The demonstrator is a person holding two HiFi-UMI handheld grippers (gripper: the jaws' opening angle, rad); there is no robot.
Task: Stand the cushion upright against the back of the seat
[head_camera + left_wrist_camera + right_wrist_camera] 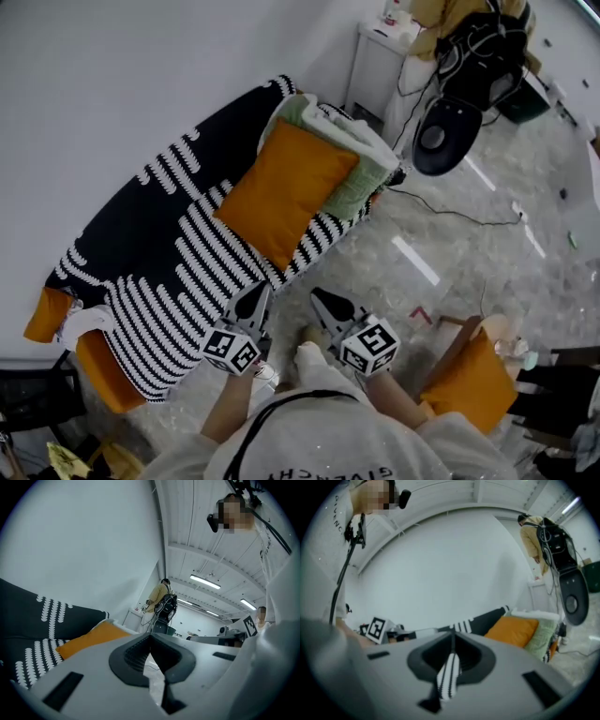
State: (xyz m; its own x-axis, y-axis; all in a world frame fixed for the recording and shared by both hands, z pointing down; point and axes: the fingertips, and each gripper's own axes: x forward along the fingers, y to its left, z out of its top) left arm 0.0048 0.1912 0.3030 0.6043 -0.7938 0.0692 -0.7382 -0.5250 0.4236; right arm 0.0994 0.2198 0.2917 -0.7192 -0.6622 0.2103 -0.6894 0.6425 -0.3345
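Observation:
An orange cushion (281,192) lies tilted on the sofa seat, its far side propped on a green pillow (361,183). A black-and-white striped blanket (178,253) covers the sofa. My left gripper (260,293) is shut and empty, above the floor just off the sofa's front edge. My right gripper (319,298) is beside it, also shut with nothing held. In the left gripper view the jaws of the left gripper (151,638) meet, with the cushion (91,638) ahead to the left. The right gripper (453,638) shows the cushion (513,631) ahead to the right.
A white folded cover (342,127) lies behind the green pillow. A black office chair (448,131), a white cabinet (380,61) and a floor cable (450,214) stand past the sofa's end. Another orange cushion (473,380) sits on a seat at lower right.

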